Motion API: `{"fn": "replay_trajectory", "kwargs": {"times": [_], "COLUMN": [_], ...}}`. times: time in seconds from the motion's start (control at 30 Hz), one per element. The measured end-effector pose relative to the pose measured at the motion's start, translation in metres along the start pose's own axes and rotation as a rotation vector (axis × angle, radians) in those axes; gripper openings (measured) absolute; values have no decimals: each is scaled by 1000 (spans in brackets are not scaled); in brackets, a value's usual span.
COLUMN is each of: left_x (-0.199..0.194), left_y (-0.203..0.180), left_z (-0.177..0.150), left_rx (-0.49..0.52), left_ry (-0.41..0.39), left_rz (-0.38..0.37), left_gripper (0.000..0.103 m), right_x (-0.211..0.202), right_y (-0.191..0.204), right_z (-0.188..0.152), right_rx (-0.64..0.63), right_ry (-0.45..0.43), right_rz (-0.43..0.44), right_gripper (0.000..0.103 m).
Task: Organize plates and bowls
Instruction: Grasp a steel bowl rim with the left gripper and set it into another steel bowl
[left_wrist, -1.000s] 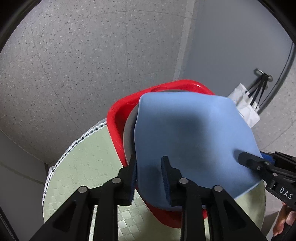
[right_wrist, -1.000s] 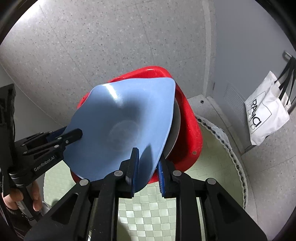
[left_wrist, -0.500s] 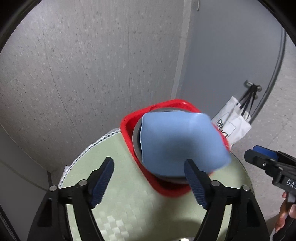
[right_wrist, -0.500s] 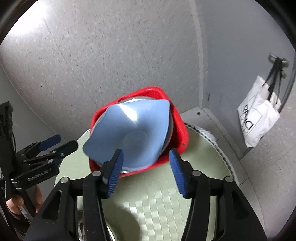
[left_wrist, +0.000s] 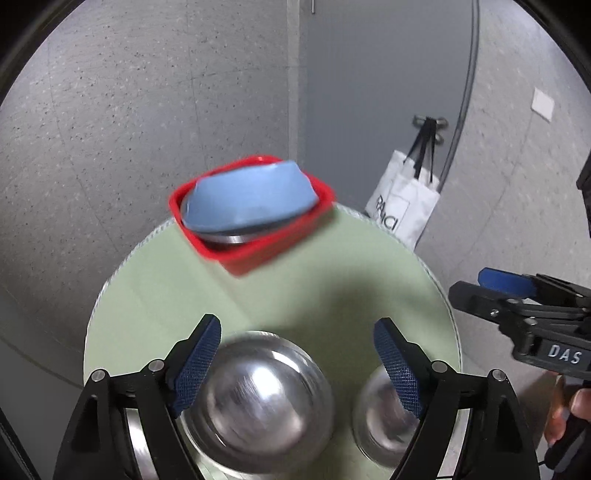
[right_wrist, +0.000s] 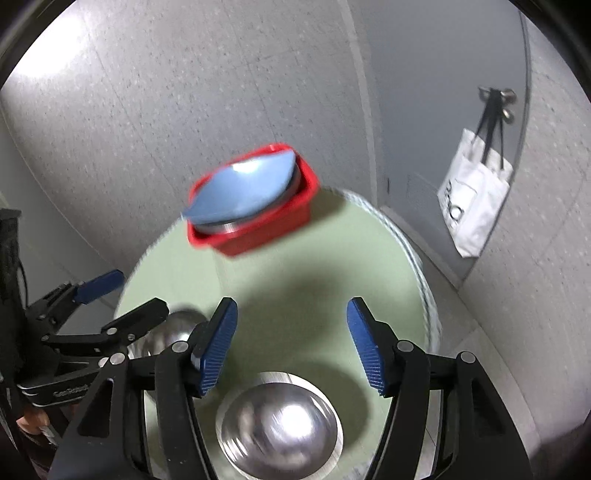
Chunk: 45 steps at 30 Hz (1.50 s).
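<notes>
The left gripper (left_wrist: 297, 363) hung with its fingers (left_wrist: 197, 363) wide apart and holding nothing, above a steel bowl (left_wrist: 258, 402) at the near edge of the round green worktop (left_wrist: 295, 280). A smaller bowl (left_wrist: 380, 413) sat just right of the first, partly behind the right-hand finger. Further back, bare green surface lay between the bowls and the red bin (left_wrist: 258, 251), which stood at the far rim of the worktop, close to the grey wall (left_wrist: 110, 110). In the bin the blue plate (left_wrist: 251, 203) lay tilted on a steel dish (left_wrist: 229, 238), its edges standing above the red rim. In the right wrist view the right gripper (right_wrist: 291, 345) was also spread open and empty, above the green surface just beyond a steel bowl. To its left the other gripper reached in over the worktop's left edge. The plate (right_wrist: 243, 192) overhung the bin (right_wrist: 266, 229) on its left side. Right of the worktop, floor (right_wrist: 498, 332) lay open, and a white tote (right_wrist: 472, 206) hung from a hook on the wall.
</notes>
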<state>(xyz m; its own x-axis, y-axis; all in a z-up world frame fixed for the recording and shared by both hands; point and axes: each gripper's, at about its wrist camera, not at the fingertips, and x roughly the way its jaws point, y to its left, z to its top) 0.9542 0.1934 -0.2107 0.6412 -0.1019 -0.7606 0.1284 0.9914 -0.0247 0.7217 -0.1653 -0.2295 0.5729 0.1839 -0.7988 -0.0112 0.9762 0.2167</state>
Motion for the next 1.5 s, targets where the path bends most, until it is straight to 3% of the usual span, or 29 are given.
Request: {"fn": "replay_trajectory", "kwargs": {"times": [0.37, 0.57, 0.73, 0.8, 0.83, 0.9, 1.1, 1.33, 1.5], "left_x": [-54, -53, -28, -21, -18, -15, -20, -59, -85], "left_y": [-68, -91, -82, -79, -77, -77, -75, -74, -56], "left_z": [-97, -122, -125, -125, -126, -125, -125, -109, -96], "left_rx": [-225, -294, -345, -357, -366, -357, -328, -280, -273], "left_ry": [67, 141, 194, 216, 214, 211, 150, -13, -80], "left_rz": [146, 174, 140, 114, 91, 73, 60, 47, 67], "left_gripper": [80, 77, 58, 38, 35, 19, 13, 13, 13], "right_x": [34, 46, 53, 55, 56, 59, 50, 8, -12], "right_y": [-44, -48, -49, -51, -51, -52, -50, -37, -15], "right_z": [-87, -108, -111, -111, -112, -112, -109, -90, -69], "right_rx": [-29, -51, -49, -43, -43, -39, -47, -83, -106], "right_ry": [220, 269, 275, 280, 280, 286, 237, 94, 18], "right_rz": [96, 153, 172, 179, 180, 186, 173, 148, 160], "right_gripper": [64, 64, 58, 48, 44, 28, 18, 18, 18]}}
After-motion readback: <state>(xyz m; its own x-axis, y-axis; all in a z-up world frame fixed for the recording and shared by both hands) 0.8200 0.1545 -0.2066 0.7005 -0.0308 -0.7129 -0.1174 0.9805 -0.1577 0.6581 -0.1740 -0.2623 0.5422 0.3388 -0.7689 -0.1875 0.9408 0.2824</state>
